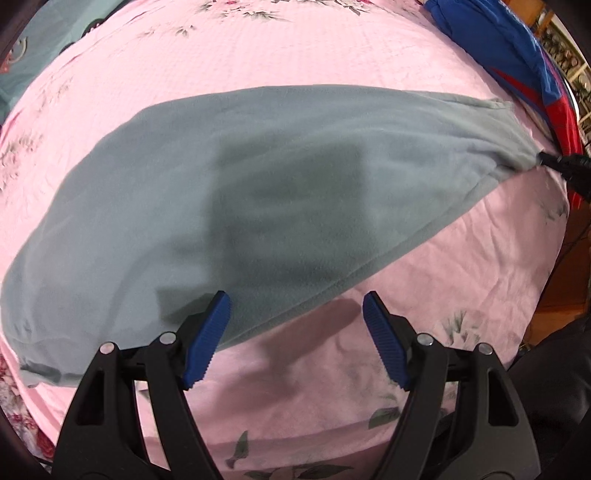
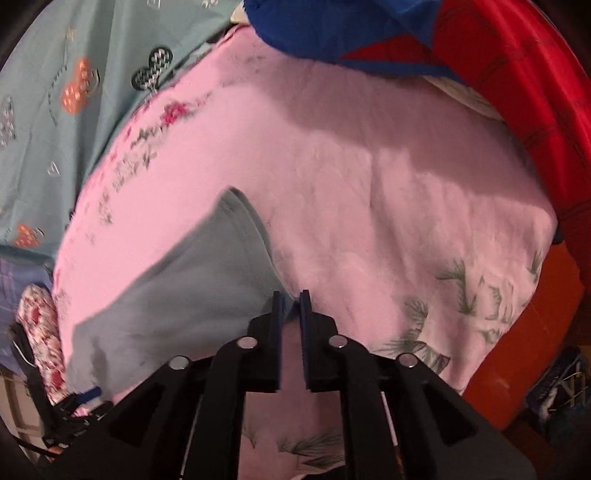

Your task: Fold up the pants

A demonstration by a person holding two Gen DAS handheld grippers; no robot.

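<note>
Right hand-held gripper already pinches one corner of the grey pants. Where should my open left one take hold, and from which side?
Take the near edge of the grey pants just ahead of the left hand-held gripper, coming in low from the near side. That edge lies flat on the pink bedsheet, so one finger must slide underneath.

The pants (image 1: 229, 192) are plain grey-blue fleece with no print. They lie on a pink bedspread (image 1: 295, 59) printed with red-and-pink flowers and grey-green leaves. A garment (image 2: 369, 33) at the bed's far edge is bright blue with red panels crossed by thin dark lines. Another cloth (image 2: 55, 110) is pale teal with orange and black-and-white chequered motifs. The left gripper (image 1: 296, 306) is black with ribbed blue pads on its fingers (image 1: 208, 341); the right gripper (image 2: 291, 299) is black too.
</note>
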